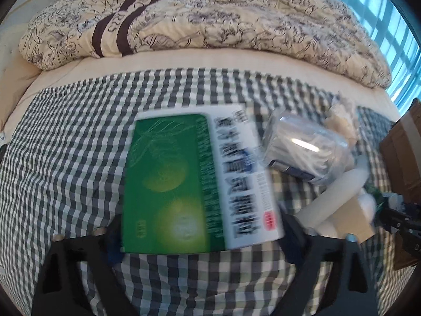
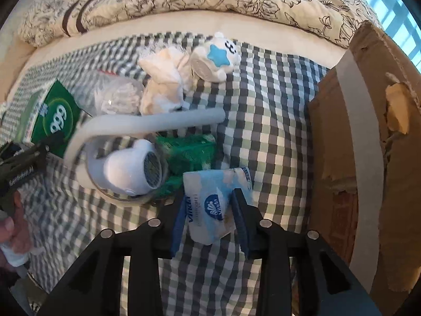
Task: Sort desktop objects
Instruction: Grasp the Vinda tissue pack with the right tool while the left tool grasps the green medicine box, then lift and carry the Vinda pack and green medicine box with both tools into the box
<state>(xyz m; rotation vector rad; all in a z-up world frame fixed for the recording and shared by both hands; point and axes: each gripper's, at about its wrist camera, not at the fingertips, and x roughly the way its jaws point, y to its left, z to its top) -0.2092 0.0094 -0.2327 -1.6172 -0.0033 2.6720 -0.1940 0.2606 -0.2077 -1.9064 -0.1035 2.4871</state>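
In the left wrist view a green and white medicine box [image 1: 197, 184] lies flat between the fingers of my left gripper [image 1: 202, 239], which is shut on its two long sides. The picture is blurred by motion. The same box [image 2: 58, 115] shows at the left of the right wrist view. There my right gripper [image 2: 209, 210] is shut on a blue tissue pack [image 2: 210, 205], blue pads pressing both sides, just above the checked cloth [image 2: 263, 131].
A pile lies mid-cloth: a clear bag of cotton swabs [image 2: 113, 94], a bent white tube [image 2: 147, 126], a white fan-like device [image 2: 131, 171], a green packet [image 2: 189, 152] and two plush toys [image 2: 215, 58]. A cardboard box [image 2: 368, 158] stands at the right. A flowered quilt [image 1: 210, 21] lies behind.
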